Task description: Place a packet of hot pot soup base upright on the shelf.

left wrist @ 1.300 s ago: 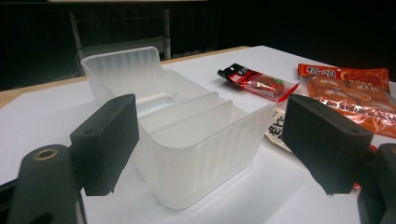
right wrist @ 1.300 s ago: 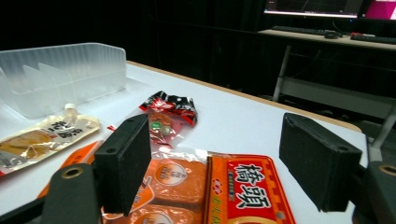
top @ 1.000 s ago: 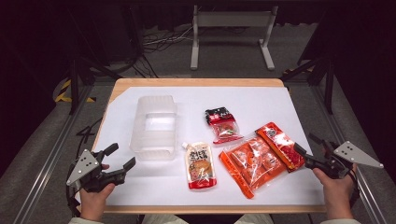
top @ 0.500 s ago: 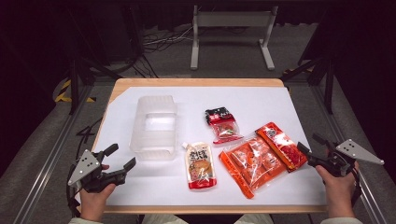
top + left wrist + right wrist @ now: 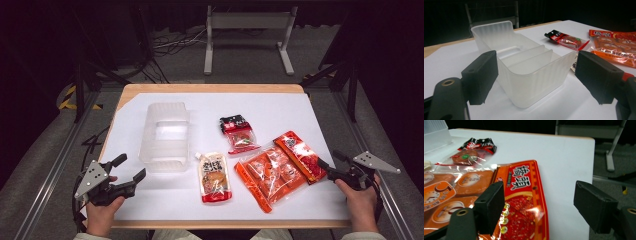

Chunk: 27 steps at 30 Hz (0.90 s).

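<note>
A clear plastic container (image 5: 165,137) with inner dividers stands on the white table, left of centre. My left gripper (image 5: 130,167) is open just in front of it, near the table's front left corner. In the left gripper view the container (image 5: 524,65) sits just ahead of the open left gripper (image 5: 536,80). My right gripper (image 5: 330,159) is open at the right edge, its tips beside a red snack pack (image 5: 300,155). In the right gripper view that red pack (image 5: 526,202) lies under the open right gripper (image 5: 544,207), nearer its left jaw.
A large orange pack (image 5: 270,177) lies against the red one. A white and red pouch (image 5: 215,177) lies in front of the container, and a small black and red packet (image 5: 237,132) farther back. A metal stand (image 5: 247,30) is on the floor beyond the table.
The right hand has drifted very slightly. Both grippers stay open and no object has moved.
</note>
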Each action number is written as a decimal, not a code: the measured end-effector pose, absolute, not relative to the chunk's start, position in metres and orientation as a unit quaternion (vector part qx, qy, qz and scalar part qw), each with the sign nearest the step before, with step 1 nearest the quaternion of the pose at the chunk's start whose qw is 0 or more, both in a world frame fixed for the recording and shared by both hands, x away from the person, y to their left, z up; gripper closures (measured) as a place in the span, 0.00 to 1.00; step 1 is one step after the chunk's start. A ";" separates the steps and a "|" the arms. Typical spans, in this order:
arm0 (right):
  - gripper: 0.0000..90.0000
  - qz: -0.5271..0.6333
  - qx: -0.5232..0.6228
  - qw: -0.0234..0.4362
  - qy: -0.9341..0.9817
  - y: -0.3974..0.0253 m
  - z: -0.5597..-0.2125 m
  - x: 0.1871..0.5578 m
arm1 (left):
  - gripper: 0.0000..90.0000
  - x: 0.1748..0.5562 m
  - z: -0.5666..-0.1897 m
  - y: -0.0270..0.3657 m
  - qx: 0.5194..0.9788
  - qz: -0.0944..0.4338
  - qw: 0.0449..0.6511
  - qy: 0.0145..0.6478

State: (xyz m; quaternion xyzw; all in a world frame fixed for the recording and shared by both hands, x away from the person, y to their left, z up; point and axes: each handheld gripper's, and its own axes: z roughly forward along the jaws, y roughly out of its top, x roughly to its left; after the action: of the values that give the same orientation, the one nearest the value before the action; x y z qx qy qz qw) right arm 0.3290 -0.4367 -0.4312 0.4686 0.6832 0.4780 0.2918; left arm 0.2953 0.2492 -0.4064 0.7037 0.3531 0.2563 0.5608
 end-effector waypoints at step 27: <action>0.28 0.425 0.509 0.155 0.732 -0.429 -0.442 0.342 | 0.22 0.298 -0.407 0.244 0.713 0.265 0.548 0.348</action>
State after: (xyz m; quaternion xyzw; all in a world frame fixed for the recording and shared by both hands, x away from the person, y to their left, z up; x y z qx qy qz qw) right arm 0.3416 -0.4289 -0.4415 0.5090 0.7324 0.4246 0.1555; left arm 0.2984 0.2438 -0.4073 0.7130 0.3484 0.2652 0.5476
